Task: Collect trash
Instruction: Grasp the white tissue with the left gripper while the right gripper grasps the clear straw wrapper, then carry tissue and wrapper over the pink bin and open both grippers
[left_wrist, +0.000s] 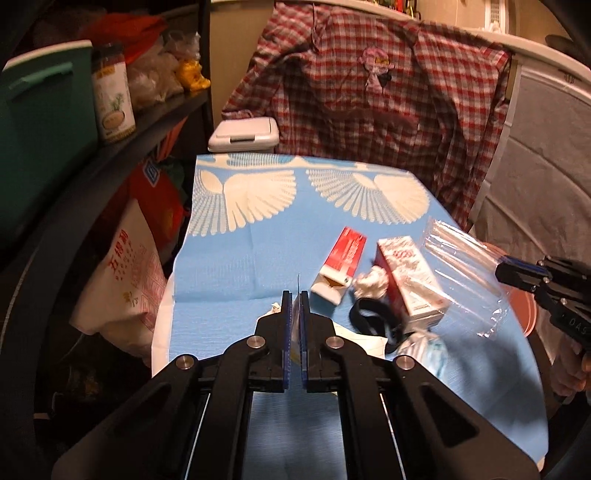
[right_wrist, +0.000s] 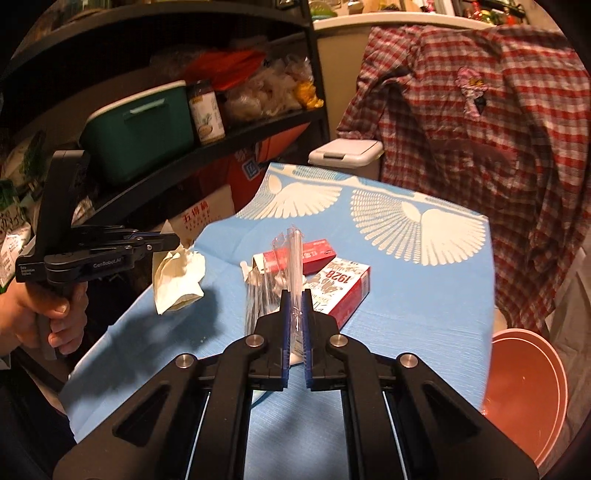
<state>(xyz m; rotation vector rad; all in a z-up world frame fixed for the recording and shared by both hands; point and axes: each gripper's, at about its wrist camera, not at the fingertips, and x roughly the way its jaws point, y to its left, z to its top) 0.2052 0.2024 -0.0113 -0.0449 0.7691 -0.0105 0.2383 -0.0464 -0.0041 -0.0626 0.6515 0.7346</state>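
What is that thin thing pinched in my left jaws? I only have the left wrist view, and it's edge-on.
Observer: The left gripper is shut on a crumpled white paper, hanging over the table's left edge.
Operator: And the right one?
Observer: The right gripper is shut on the clear plastic bag, held above the boxes.
Operator: Anything beside the table?
Observer: A pink basin sits low off its right edge.

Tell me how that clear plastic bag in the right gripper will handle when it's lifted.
The clear plastic bag probably flops: it hangs creased from the right gripper. It looks thin and empty, so likely very light. Its glossy film may slip.
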